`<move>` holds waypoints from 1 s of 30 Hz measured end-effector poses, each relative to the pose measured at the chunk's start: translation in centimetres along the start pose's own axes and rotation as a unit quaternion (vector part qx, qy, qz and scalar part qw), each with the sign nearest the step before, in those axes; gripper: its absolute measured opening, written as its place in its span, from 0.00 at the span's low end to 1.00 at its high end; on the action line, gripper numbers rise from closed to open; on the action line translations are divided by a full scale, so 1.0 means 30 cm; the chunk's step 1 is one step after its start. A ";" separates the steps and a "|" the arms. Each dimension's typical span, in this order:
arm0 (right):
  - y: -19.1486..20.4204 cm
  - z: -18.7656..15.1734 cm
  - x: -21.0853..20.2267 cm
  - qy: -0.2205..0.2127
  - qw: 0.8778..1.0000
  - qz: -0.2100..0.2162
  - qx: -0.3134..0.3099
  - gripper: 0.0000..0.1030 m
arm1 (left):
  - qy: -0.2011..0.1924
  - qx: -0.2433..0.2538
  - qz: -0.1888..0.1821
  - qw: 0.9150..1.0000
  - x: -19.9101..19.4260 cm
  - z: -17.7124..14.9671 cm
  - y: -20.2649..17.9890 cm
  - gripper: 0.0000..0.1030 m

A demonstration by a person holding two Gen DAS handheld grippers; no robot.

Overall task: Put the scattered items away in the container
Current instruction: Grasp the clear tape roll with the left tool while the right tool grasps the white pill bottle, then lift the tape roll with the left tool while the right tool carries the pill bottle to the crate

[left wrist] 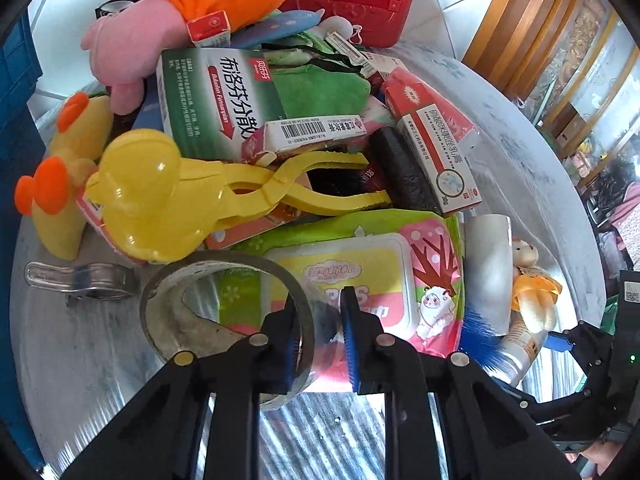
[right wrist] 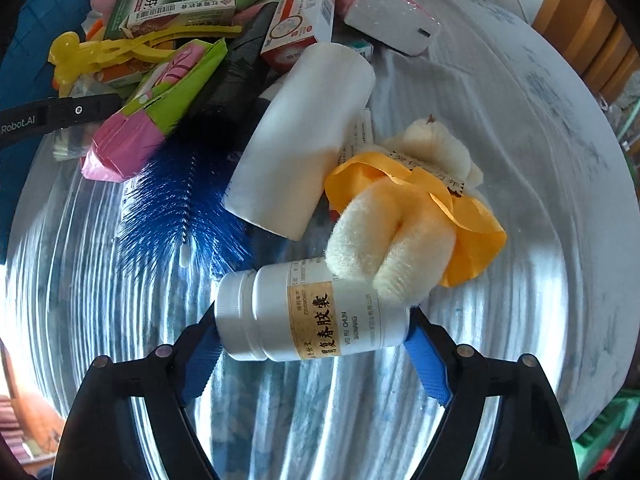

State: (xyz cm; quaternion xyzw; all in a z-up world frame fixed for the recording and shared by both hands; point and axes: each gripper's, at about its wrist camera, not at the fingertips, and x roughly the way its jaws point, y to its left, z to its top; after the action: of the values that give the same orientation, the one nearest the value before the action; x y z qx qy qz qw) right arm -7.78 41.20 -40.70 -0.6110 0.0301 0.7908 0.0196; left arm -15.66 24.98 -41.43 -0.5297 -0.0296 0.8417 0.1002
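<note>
Left gripper (left wrist: 318, 330) pinched on the near wall of the clear tape roll (left wrist: 224, 312), one finger inside the ring. Right gripper (right wrist: 312, 346) straddles the lying white pill bottle (right wrist: 312, 312), pads at cap and base, apparently touching; grip unconfirmed. Plush bear (right wrist: 404, 216) leans on the bottle. Step: double pick-up from the table (right wrist: 520, 120). Next: firm hold, lift clear, carry to the blue crate (left wrist: 16, 92) at far left.

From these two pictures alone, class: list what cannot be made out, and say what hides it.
- Container: left wrist view, only a blue edge, cropped by the frame.
- Brush handle: right wrist view, buried under the wipes pack.
- Bottle small print: right wrist view, too small; the plush toy overlaps its top.
- Tape roll near rim: left wrist view, behind the left gripper.
</note>
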 end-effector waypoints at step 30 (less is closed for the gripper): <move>0.016 0.041 -0.441 -0.097 0.994 0.025 0.044 0.80 | -0.081 0.035 0.001 0.996 -0.471 -0.028 -0.027 0.18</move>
State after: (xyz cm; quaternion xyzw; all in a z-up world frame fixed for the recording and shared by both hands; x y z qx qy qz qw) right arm -5.64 40.89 -27.58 -0.5288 0.0787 0.8446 0.0294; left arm -8.88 22.90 -29.15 -0.4563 -0.0078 0.8823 0.1150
